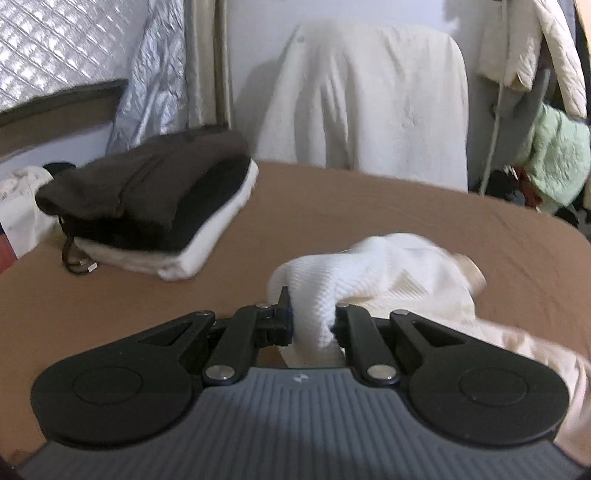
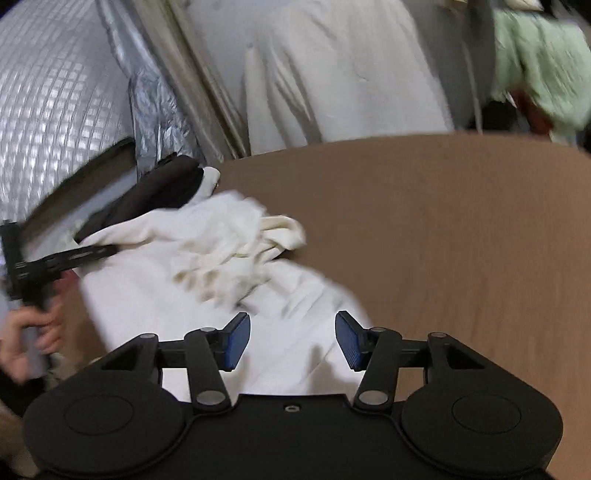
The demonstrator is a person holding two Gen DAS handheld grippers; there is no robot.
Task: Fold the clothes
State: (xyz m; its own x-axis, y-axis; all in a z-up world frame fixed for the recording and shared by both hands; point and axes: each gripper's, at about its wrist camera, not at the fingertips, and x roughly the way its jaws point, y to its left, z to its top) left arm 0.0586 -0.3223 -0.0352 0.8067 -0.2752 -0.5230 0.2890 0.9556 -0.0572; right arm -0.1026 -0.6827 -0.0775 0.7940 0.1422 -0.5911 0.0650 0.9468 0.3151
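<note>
the left tool (image 1: 312,317) clamps the white garment (image 1: 388,273) on the brown counter (image 1: 443,206), folded pile (image 1: 147,206) at ten o'clock, while the right tool (image 2: 292,339) gapes empty above it.

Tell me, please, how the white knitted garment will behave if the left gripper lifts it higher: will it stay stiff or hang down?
The white garment will probably hang limp: it already bunches and sags where the left gripper pinches it. It looks light, being a thin knit. Its loose part on the brown surface would likely drag.

Cloth-draped chair (image 1: 369,96) against pale wall (image 1: 255,33), beyond brown tabletop (image 1: 406,206).
</note>
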